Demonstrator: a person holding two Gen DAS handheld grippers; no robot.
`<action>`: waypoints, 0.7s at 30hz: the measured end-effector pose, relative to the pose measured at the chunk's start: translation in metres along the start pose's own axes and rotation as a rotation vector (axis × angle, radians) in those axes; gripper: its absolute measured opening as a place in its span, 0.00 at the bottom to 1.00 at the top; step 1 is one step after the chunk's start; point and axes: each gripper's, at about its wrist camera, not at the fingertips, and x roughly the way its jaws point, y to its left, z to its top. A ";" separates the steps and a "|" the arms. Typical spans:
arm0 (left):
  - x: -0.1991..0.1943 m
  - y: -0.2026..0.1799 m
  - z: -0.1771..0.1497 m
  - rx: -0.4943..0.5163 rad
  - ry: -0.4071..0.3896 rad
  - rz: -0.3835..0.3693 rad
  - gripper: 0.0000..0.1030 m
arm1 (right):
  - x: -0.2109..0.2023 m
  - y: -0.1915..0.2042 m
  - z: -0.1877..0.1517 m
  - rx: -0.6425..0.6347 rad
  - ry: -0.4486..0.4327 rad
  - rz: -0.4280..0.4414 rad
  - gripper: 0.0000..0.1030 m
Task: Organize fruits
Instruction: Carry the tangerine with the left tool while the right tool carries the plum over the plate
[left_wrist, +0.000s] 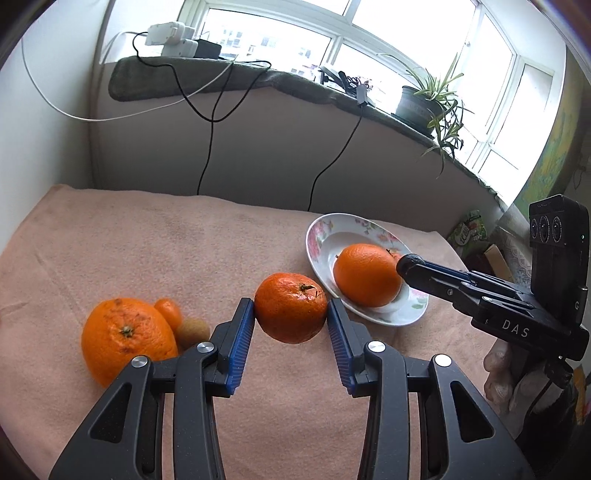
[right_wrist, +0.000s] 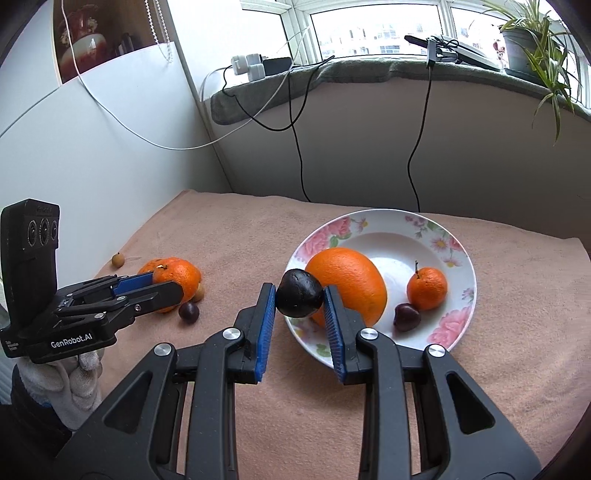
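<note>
Lighting: bright daylight from the white-framed bay window (left_wrist: 347, 40), panes blown out to glare. Below the window, the pale peach terry cloth (left_wrist: 166, 240) is evenly lit; shadows beneath the fruit are soft. Sharpness: both views crisp, no motion blur. Distortion: strong fisheye bending; dark vignette at the corners.

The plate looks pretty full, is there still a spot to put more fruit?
Yes. The flowered plate is bare at the back, behind the big orange and the small tangerine. The front is crowded: the dark cherry lies there. The pink towel is bare at the back, beyond the fruit pile.
</note>
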 end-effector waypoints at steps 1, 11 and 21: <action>0.003 -0.001 0.003 0.001 0.000 -0.002 0.38 | 0.000 -0.003 0.001 0.004 -0.002 -0.004 0.27; 0.040 -0.016 0.028 0.022 0.018 -0.029 0.38 | 0.007 -0.036 0.014 0.041 -0.005 -0.031 0.27; 0.072 -0.017 0.047 0.017 0.038 -0.023 0.38 | 0.025 -0.062 0.024 0.071 0.012 -0.047 0.27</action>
